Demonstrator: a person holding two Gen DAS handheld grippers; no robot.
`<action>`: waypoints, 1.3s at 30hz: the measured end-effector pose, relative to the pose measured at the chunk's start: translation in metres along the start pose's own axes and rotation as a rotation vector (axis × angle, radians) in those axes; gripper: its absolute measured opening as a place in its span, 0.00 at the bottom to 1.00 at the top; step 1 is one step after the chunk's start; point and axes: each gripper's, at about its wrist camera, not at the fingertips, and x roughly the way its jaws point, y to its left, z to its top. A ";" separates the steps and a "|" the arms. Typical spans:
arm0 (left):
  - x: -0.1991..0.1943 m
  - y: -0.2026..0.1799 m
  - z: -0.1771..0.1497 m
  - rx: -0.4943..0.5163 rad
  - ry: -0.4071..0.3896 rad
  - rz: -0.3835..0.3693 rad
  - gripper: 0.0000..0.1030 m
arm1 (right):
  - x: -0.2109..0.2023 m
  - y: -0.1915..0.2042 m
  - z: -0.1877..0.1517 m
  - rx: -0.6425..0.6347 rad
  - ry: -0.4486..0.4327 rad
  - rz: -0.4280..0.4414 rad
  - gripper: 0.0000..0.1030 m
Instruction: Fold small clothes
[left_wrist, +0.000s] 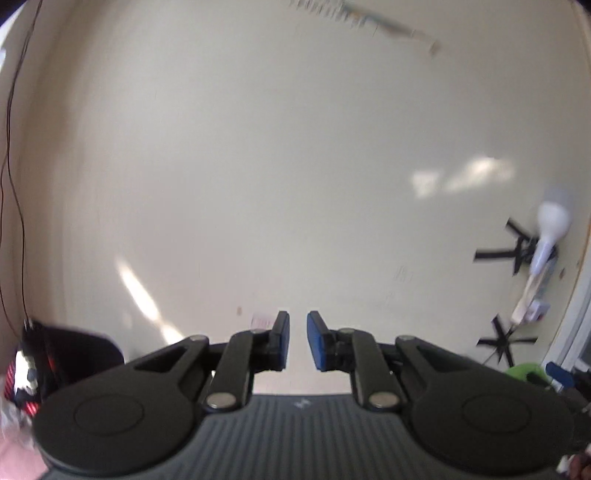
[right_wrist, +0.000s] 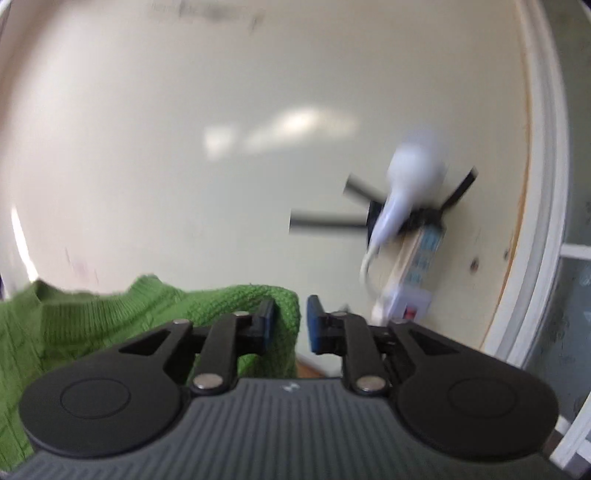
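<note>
The left tool (left_wrist: 297, 339) is clenched, its blue pads drawn almost together with nothing between them, and it hangs over bare cream surface (left_wrist: 277, 166). At the near left corner of the surface, just beside that tool, lies a heap of clothes (left_wrist: 55, 362), dark with red stripes, with a pink cloth (left_wrist: 14, 458) nearer still; the blur hides what the pieces are. The right tool (right_wrist: 291, 325) is released: a fold of the green knitted sweater (right_wrist: 110, 317) hangs between its pads and lies against the left-hand one, with a slit of daylight before the other. The rest of the sweater spreads leftward along the near edge of the surface, ribbed neckline up. Ahead of both tools the middle of the surface lies open, marked only by bright patches of light and a few faint stains. A thin dark cable (left_wrist: 11, 147) runs along the left edge. Near the right edge a power strip (right_wrist: 417, 266) is fixed down by crossed strips of black tape (right_wrist: 325, 221), and a white plug (right_wrist: 410, 177) with its cord stands in the strip's far end. Past that edge, with its worn brownish rim, rises a white window frame (right_wrist: 550, 221). At the far edge lies something long and striped, too blurred to name.
</note>
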 end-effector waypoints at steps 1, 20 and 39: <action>0.009 0.005 -0.017 -0.005 0.050 -0.017 0.12 | 0.016 0.011 -0.030 -0.035 0.072 0.003 0.42; -0.099 0.133 -0.169 0.030 0.339 -0.056 0.55 | -0.007 0.184 -0.037 0.136 0.362 0.833 0.59; -0.106 0.157 -0.197 0.141 0.278 0.021 0.11 | 0.078 0.242 0.008 0.345 0.514 0.613 0.08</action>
